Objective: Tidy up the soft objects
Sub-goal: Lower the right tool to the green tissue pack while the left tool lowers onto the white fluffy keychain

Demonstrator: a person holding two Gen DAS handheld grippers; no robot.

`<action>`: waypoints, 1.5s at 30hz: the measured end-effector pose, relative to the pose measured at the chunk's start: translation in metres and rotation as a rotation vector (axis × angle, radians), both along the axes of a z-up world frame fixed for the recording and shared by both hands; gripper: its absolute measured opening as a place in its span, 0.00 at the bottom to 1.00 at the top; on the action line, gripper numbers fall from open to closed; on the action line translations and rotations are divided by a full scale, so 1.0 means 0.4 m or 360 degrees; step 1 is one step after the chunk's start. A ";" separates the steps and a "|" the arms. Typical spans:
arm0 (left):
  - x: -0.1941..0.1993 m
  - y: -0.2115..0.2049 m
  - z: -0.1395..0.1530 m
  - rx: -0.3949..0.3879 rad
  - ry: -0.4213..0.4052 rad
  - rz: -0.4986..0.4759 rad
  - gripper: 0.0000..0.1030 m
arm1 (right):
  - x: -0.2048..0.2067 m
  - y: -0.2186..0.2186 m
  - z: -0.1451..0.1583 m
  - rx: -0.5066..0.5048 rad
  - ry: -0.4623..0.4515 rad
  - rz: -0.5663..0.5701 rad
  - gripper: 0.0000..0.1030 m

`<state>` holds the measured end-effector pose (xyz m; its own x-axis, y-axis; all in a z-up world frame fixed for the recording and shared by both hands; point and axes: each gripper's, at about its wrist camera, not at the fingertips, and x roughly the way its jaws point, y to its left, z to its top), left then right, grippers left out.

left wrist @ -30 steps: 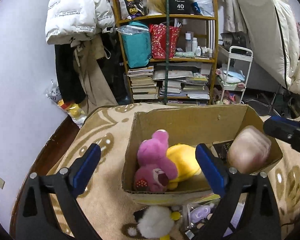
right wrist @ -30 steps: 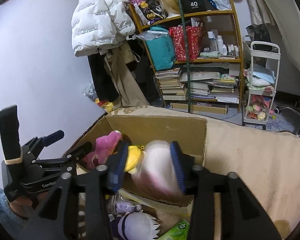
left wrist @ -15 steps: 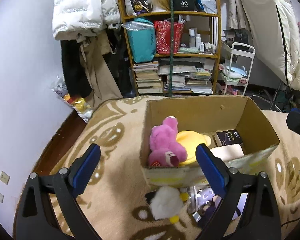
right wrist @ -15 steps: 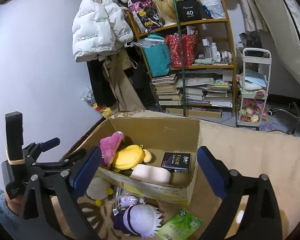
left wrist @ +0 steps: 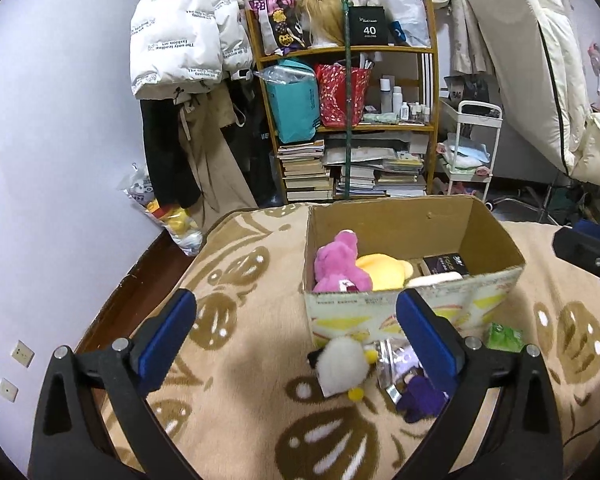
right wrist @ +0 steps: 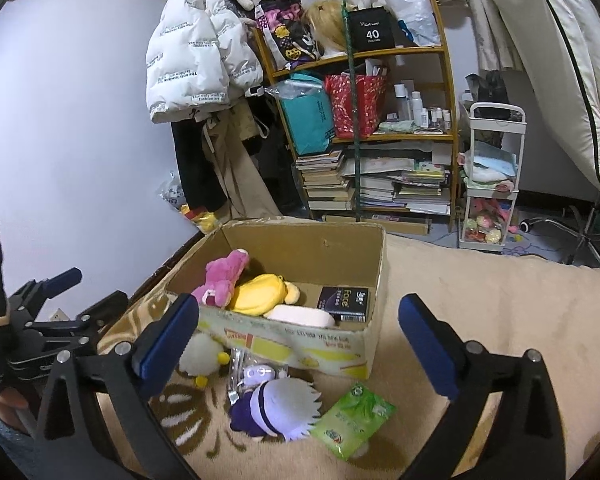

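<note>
A: Two claws, both spread wide and holding nothing. The left claw [left wrist: 296,332] hangs over the blanket [left wrist: 236,392], the right claw [right wrist: 300,336] over the box's near wall.

B: What's packed so far?

A: In the box [right wrist: 300,340] lie a pink plush [right wrist: 222,276], a yellow plush [right wrist: 262,294], a pale pink pad [right wrist: 300,316] and a dark "face" packet [right wrist: 344,304].

B: And what is left outside?

A: Against the box's front wall: a white plush [left wrist: 342,364], a clear bag [right wrist: 256,368], a purple-and-white doll [right wrist: 278,410] and a green pack [right wrist: 352,420].

B: Which one goes next?

A: My guess is the doll. In the right view it sits low between the fingers [right wrist: 168,336], a little left of centre, nearer the camera than the box. Its long axis runs roughly left to right, so the right claw would span its length unless turned.

B: Could the left arm do it?

A: It seems better placed for the white plush, which lies between its fingers [left wrist: 166,336], right of centre, touching or nearly touching the box. The doll [left wrist: 420,396] shows there only partly, behind the right-hand finger.
</note>
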<state>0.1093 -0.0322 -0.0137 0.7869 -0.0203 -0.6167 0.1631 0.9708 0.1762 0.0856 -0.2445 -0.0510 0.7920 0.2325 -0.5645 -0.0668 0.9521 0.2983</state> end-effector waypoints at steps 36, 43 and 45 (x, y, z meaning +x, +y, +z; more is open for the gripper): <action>0.211 0.024 -0.252 -0.0069 0.0632 0.0141 0.96 | 0.088 -0.028 -0.246 -0.0010 0.0567 -0.0152 1.00; 0.229 0.011 -0.297 -0.0052 0.0712 0.0132 0.96 | 0.112 -0.042 -0.304 -0.0002 0.0707 -0.0196 1.00; 0.229 0.008 -0.311 -0.0036 0.0731 0.0127 0.96 | 0.120 -0.043 -0.318 -0.0009 0.0742 -0.0198 1.00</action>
<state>0.2009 -0.0291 -0.1381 0.4319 0.0116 -0.9019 0.1438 0.9862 0.0816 0.1334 -0.2615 -0.1782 0.4755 0.1479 -0.8672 0.1875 0.9461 0.2641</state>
